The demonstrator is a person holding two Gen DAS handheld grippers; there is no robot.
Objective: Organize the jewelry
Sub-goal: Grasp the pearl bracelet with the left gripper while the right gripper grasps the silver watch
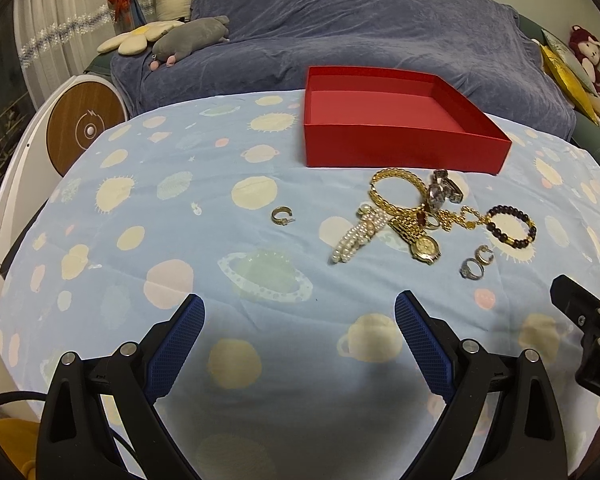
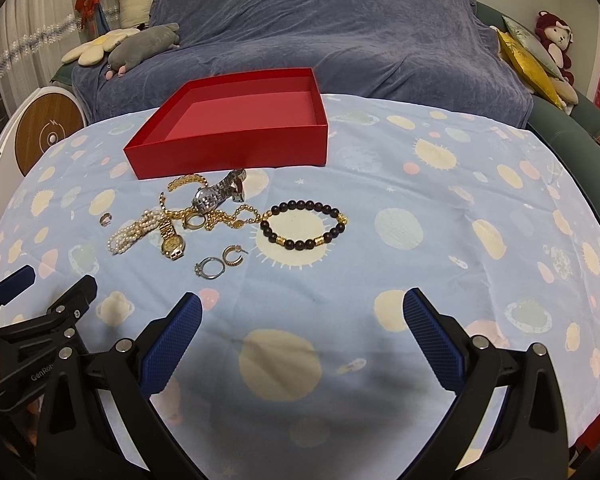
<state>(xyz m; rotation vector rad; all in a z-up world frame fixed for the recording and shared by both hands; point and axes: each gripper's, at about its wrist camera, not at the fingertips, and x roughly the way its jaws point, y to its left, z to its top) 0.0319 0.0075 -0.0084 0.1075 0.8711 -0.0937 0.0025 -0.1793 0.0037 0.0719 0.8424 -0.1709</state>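
The left gripper (image 1: 300, 316) is wide open and holds nothing; it hangs low over the cloth (image 1: 140, 240), short of the jewelry. The right gripper (image 2: 302, 316) is the same, jaws spread and empty, just beside the left one. I think both wait here so the whole pile can be seen before choosing.

The pieces lie in a loose heap in front of the red box (image 2: 236, 152), which is empty. A silver ring (image 2: 210, 269) and a gold hoop (image 2: 233, 257) lie nearest. The beaded bracelet (image 2: 304, 220) lies apart, so it looks easy to take first. One small earring (image 1: 282, 215) lies alone on the left side.
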